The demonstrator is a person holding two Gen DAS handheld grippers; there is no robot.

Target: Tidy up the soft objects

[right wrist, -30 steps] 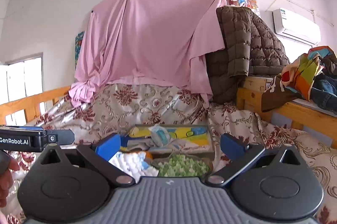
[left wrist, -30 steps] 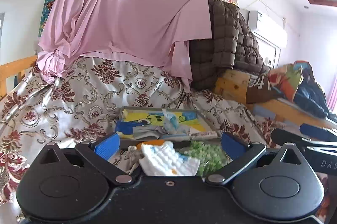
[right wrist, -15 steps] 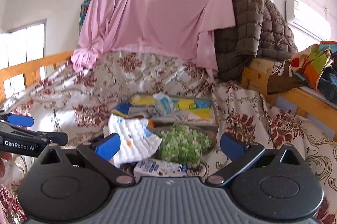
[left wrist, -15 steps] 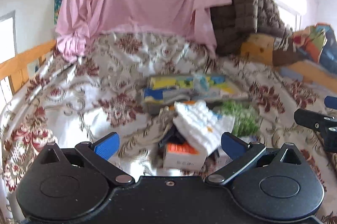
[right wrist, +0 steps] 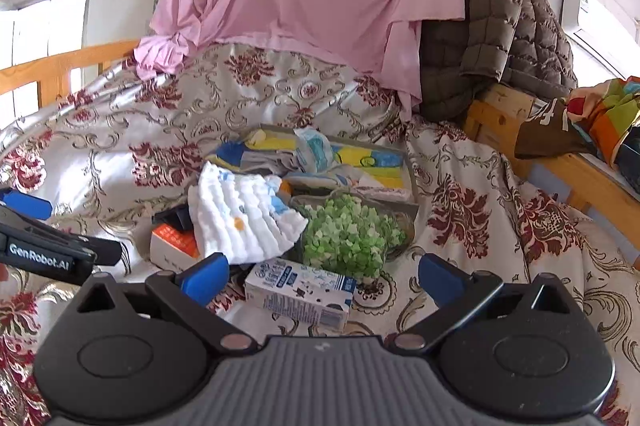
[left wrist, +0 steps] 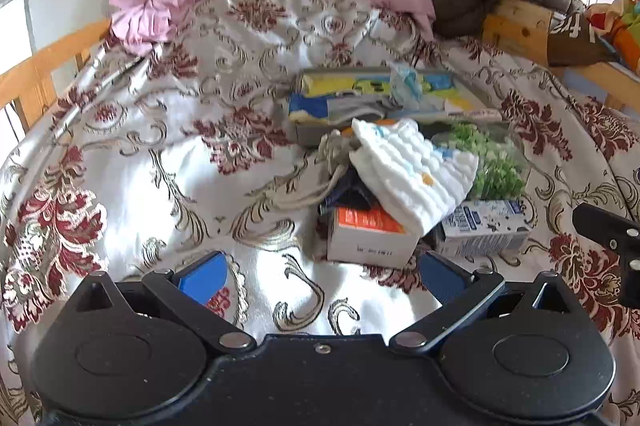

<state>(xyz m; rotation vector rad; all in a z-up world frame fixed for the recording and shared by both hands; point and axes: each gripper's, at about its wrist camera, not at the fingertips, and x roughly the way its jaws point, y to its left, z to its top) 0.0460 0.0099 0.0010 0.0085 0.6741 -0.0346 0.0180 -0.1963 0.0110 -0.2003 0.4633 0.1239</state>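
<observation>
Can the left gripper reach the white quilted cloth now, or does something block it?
Probably yes. The left gripper is open and empty, and the white quilted cloth lies uncovered on top of the orange box, with only bare bedspread between.

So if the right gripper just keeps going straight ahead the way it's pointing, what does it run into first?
Most likely the blue-and-white carton, lying on the floral bedspread between the open right gripper's fingers. Just beyond it sit the green fluffy bundle and the white quilted cloth, though depth is hard to judge.

Left hand-held gripper (left wrist: 323, 276) and right hand-held gripper (right wrist: 323, 276) both gape wide.
</observation>
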